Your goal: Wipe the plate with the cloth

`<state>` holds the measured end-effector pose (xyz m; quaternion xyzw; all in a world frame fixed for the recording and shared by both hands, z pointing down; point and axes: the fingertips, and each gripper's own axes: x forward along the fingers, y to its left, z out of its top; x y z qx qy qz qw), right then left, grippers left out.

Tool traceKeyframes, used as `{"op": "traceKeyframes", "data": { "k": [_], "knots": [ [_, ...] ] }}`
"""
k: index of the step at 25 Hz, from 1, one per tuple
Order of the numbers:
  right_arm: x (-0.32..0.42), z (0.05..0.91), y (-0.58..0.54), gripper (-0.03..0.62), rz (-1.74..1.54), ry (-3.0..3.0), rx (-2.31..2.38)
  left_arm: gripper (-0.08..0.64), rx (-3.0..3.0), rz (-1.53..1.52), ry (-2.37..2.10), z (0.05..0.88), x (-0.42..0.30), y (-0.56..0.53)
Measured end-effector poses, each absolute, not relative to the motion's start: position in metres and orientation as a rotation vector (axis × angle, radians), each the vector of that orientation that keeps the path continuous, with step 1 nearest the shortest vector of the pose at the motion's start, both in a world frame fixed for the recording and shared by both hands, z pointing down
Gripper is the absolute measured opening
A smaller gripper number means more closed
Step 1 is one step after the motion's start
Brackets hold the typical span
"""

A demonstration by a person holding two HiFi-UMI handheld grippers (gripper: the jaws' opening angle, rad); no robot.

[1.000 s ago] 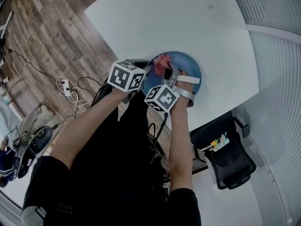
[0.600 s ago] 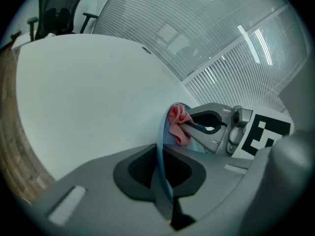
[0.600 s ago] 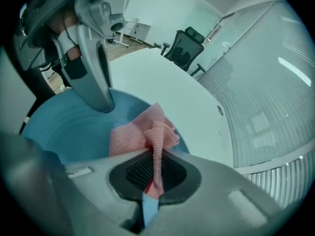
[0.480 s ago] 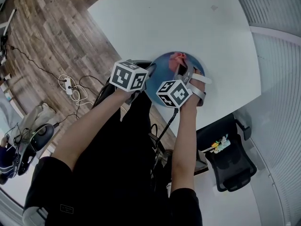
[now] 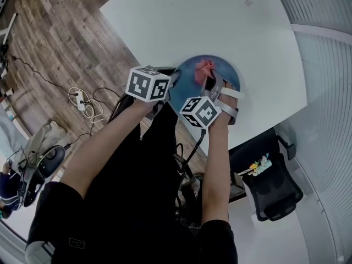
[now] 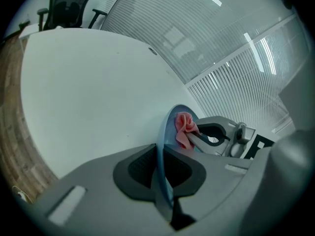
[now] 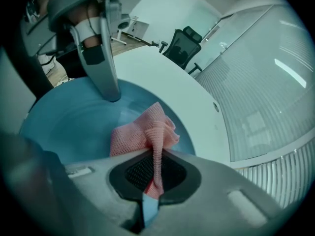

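**Ana:** Where is the plate, and what has hold of it?

**Ben:** The blue plate (image 5: 191, 86) is at the near edge of the white table (image 5: 220, 21), right in front of the person. The left gripper (image 6: 160, 170) is clamped on the plate's left rim. In the left gripper view the rim runs edge-on between the dark pads (image 6: 140, 169), which press on it from both sides.

**Ana:** And the cloth?

**Ben:** The pink cloth (image 7: 142, 132) lies on the plate's inner face, toward its far side. The right gripper (image 7: 154, 173) pinches a fold of it between closed jaws. The rest bunches out ahead of the tips onto the blue surface.

**Ana:** How are the arms set?

**Ben:** Both reach forward from short black sleeves (image 5: 52, 202) and come together at the plate. The bare left forearm (image 5: 104, 142) comes in on a slant from the plate's near left, and its marker cube (image 5: 148, 84) sits just off the rim. The right forearm (image 5: 214, 164) runs almost straight at the plate from its near side. That gripper points steeply down over the plate's near half, and white straps (image 5: 226, 94) cross above the hand.

**Ana:** Do the two grippers touch?

**Ben:** No. The left one's tip is at the plate's left rim and the right one's is further in, with blue showing between them.

**Ana:** Is the plate flat or tipped up?

**Ben:** I can't tell.
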<state>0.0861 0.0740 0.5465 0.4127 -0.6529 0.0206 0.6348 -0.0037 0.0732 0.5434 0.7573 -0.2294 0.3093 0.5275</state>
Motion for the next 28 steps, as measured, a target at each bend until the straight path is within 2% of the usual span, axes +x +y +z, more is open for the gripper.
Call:
{"op": "traceKeyframes", "data": {
  "k": [13,28],
  "knots": [
    [0.035,0.545,0.137,0.009,0.036,-1.548,0.863,0.020,1.805,0.747,-0.521,0.546,-0.005,0.071],
    [0.019,0.544,0.211,0.009,0.055,-1.632,0.617,0.020,1.802,0.775,-0.488,0.545,0.001,0.075]
  ]
}}
